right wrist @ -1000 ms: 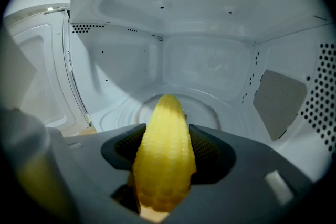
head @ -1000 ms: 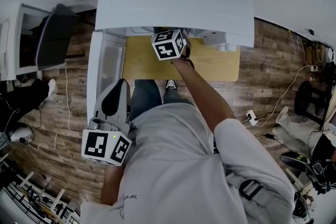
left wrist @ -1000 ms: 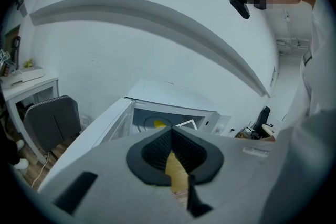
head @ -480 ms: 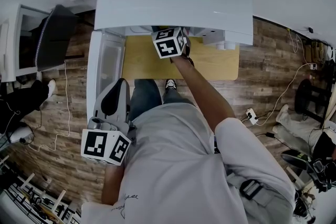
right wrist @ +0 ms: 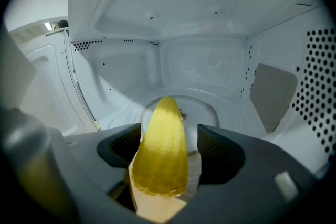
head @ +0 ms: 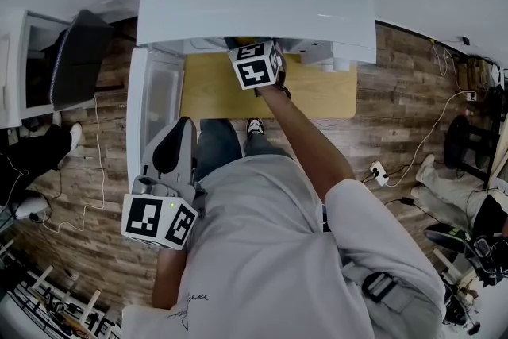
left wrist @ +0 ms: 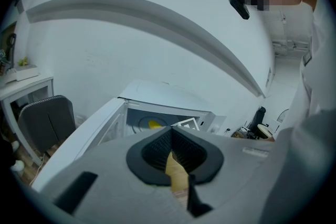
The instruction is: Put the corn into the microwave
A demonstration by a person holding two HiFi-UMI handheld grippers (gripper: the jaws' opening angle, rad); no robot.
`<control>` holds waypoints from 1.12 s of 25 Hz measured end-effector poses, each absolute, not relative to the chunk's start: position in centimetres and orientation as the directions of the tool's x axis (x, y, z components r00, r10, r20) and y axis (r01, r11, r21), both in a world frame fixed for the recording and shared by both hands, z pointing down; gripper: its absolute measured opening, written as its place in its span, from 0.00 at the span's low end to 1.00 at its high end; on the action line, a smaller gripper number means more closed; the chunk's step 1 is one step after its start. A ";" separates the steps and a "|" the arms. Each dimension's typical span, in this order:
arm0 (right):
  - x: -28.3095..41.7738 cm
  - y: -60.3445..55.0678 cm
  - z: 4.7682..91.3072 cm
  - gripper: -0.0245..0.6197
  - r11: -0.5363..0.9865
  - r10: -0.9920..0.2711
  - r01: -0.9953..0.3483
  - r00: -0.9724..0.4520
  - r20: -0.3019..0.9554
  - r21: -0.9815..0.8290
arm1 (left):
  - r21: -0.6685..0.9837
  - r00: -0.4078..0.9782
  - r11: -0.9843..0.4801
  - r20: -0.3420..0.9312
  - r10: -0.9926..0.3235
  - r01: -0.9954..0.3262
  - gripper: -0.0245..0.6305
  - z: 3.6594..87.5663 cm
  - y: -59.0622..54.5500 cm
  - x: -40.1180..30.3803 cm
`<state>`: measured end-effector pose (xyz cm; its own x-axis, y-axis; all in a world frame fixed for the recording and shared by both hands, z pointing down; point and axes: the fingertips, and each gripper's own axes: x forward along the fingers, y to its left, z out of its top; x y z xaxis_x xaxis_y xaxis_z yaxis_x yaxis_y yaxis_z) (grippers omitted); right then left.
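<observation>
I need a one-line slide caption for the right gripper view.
The right gripper, its jaws having just been opening, has the corn between them inside the white microwave, over its turntable.

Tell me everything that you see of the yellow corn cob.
The yellow corn cob is whole, tapered, with glossy kernel rows. It points into the white microwave, tip over the round glass turntable. It sits between the jaws of the right gripper, which have just been opening; a gap shows on its right side.

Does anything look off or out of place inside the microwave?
Nothing spilled or damaged. The corn sits between the right gripper jaws, which have just been opening, tip over the glass plate in the microwave.
</observation>
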<state>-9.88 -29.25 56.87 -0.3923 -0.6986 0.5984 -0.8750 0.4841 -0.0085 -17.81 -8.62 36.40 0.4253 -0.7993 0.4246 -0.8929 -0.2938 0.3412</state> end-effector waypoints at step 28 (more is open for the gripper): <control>-8.6 -26.7 54.0 0.55 0.466 -0.720 -0.881 -0.432 0.544 -0.082 | 0.328 0.439 -0.323 0.395 -0.807 -0.888 0.02 35.6 -7.9 -16.0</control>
